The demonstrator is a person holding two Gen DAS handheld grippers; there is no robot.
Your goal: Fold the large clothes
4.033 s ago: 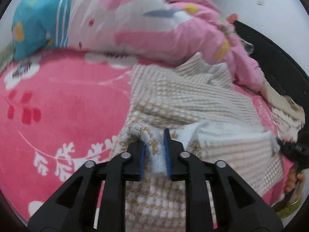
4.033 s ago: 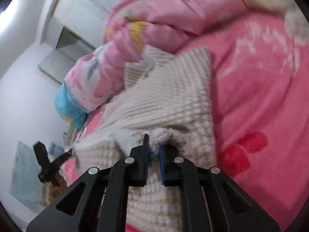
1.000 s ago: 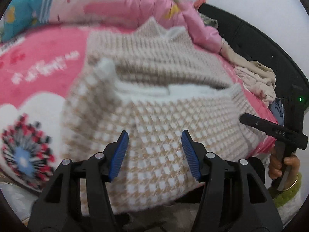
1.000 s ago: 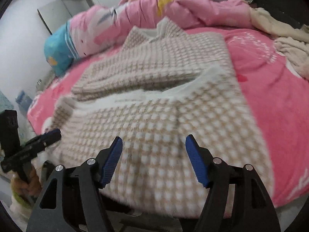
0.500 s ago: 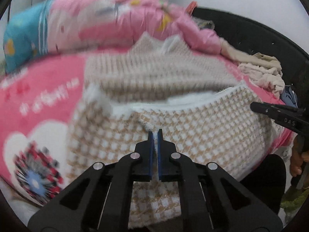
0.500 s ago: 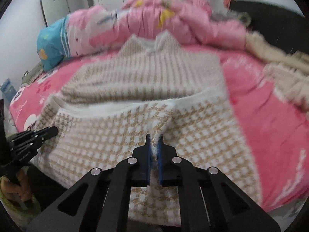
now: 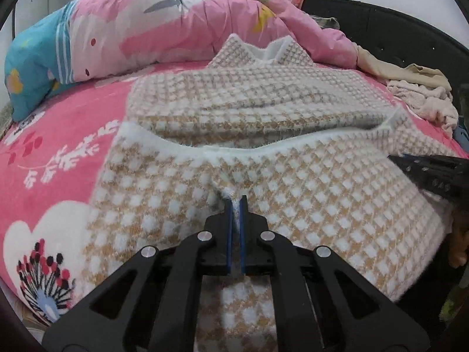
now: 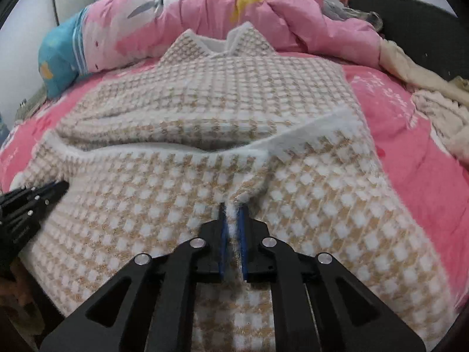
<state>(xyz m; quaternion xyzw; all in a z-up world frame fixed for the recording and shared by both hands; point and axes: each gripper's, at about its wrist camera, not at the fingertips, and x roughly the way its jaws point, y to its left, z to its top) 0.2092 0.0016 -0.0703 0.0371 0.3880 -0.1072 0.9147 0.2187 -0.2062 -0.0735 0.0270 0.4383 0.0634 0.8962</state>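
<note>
1. Both grippers, wide a second ago, now pinch the sweater (image 7: 293, 193) on the bed (image 7: 58, 152): left gripper (image 7: 235, 205), right gripper (image 8: 232, 209).
2. Right fingers have just eased slightly, fabric still between.
3. Next fold looks ready.

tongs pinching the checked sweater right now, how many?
2. Left tongs pinch a raised tuft of the checked sweater toward its left side; right tongs pinch another tuft toward its right side.

Both grippers open over the sweater (image 7: 293, 182) a second ago; now left gripper (image 7: 236, 205) and right gripper (image 8: 231, 211) each pinch its near folded layer.
</note>
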